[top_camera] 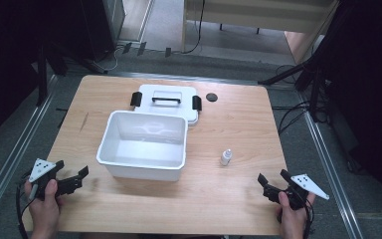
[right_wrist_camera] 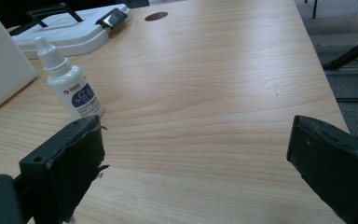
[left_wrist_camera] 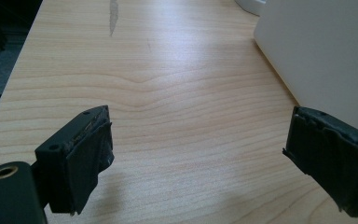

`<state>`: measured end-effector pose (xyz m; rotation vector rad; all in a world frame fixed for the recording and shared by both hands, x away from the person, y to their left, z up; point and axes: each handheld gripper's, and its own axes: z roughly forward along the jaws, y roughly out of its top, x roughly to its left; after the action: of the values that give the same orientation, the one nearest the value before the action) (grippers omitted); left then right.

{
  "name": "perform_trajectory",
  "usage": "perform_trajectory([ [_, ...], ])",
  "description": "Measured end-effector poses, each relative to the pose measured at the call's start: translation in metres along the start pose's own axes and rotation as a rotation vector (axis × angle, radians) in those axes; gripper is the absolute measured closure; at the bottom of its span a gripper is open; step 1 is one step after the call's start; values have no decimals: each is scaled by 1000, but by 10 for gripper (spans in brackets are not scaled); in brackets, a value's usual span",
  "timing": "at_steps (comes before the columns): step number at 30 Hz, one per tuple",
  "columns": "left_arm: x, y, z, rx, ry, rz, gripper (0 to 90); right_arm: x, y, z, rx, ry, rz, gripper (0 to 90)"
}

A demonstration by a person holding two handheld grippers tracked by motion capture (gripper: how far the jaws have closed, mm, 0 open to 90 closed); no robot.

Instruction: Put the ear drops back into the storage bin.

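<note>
I see a small white dropper bottle (right_wrist_camera: 70,81) standing upright on the wooden surface (top_camera: 229,199), its blue label too small to read. It sits just ahead-left of my right gripper (top_camera: 273,185), whose jaws gape empty. My left gripper (top_camera: 72,175) is also spread wide, beside the lidless white bin (top_camera: 144,144), its lid (top_camera: 166,102) behind.

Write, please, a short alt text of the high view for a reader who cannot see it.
An open white box stands on a wooden table, its lid lying flat just behind it and a small dropper bottle upright to its right. At the near edge, two hands hold the open left gripper and right gripper.
</note>
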<state>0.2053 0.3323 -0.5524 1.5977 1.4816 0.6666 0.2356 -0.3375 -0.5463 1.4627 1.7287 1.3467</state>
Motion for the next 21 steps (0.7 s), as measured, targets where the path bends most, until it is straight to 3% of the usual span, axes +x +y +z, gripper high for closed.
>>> perform_trajectory([
  [11, 1, 0, 0, -3, -1, -8, 79, 1, 0, 1, 31, -13, -15, 39],
  [16, 1, 0, 0, -1, -1, -6, 79, 3, 4, -5, 42, -1, 2, 39],
  [19, 1, 0, 0, -3, 0, -4, 79, 6, 7, -6, 72, 2, -17, 39],
  [20, 0, 0, 0, -1, 1, -4, 79, 9, 10, -5, 116, 4, -56, 40],
  [21, 0, 0, 0, -1, 1, -4, 79, 9, 10, -5, 116, 4, -56, 40],
])
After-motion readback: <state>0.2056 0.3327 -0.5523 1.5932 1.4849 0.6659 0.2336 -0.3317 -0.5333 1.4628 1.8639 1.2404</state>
